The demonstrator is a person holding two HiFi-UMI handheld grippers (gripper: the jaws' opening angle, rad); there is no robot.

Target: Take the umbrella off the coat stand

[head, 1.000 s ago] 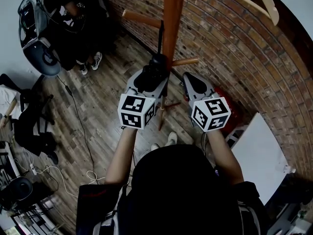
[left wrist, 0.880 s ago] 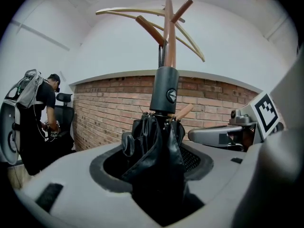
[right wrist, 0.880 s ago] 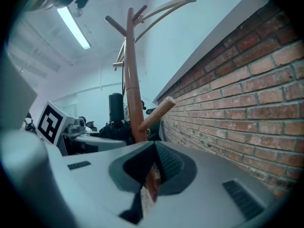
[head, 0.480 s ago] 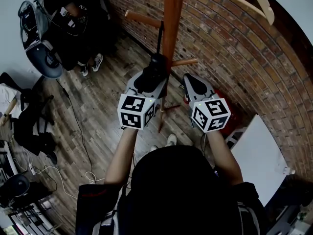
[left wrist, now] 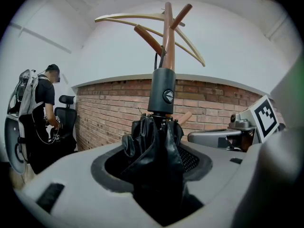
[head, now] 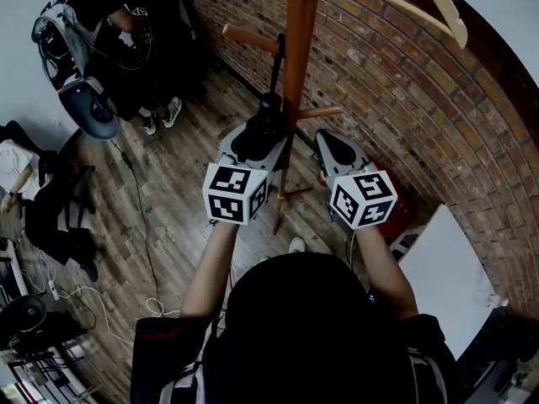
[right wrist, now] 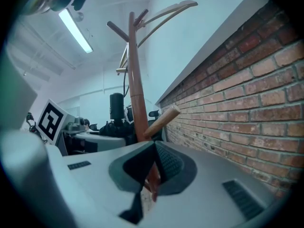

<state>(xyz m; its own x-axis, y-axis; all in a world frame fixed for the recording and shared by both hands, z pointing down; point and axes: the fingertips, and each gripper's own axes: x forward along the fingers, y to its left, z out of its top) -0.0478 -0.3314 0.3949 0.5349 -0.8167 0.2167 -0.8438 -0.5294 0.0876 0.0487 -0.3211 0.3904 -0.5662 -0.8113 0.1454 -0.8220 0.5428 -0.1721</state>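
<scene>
Umbrella [left wrist: 159, 148]: black, folded, hanging handle-up against the coat stand [head: 296, 49]. Its strap [head: 275, 66] is looped over the upper peg [head: 250, 38]. Not off yet.

Left gripper [head: 253, 146] has the bunched canopy between its jaws. They've just been closing and now look clamped on the fabric. The handle [left wrist: 162, 91] sticks up at 12 o'clock from the jaws.

Right gripper [head: 335, 148] sits at 3 o'clock of the left one, with the stand's pole between them. Its jaws are pinched together on nothing. It's near the short lower peg [head: 322, 110], not touching it as far as I can see.

Step, my read: grasp done, lift-off pending.

Next move:
- Left gripper carries the umbrella up and out along the upper peg, toward 10 o'clock in the head view, until the strap clears the peg tip.
- Then it draws back toward the person.

Risks:
- The peg slopes upward, so a straight pull away would likely snag the strap.
- The grip is on soft fabric and could slip if yanked.

The right gripper is spare and could steady the pole.

Another person [head: 93, 7] is at 10 o'clock, well apart. Brick wall [head: 404, 99] is behind the stand.
</scene>
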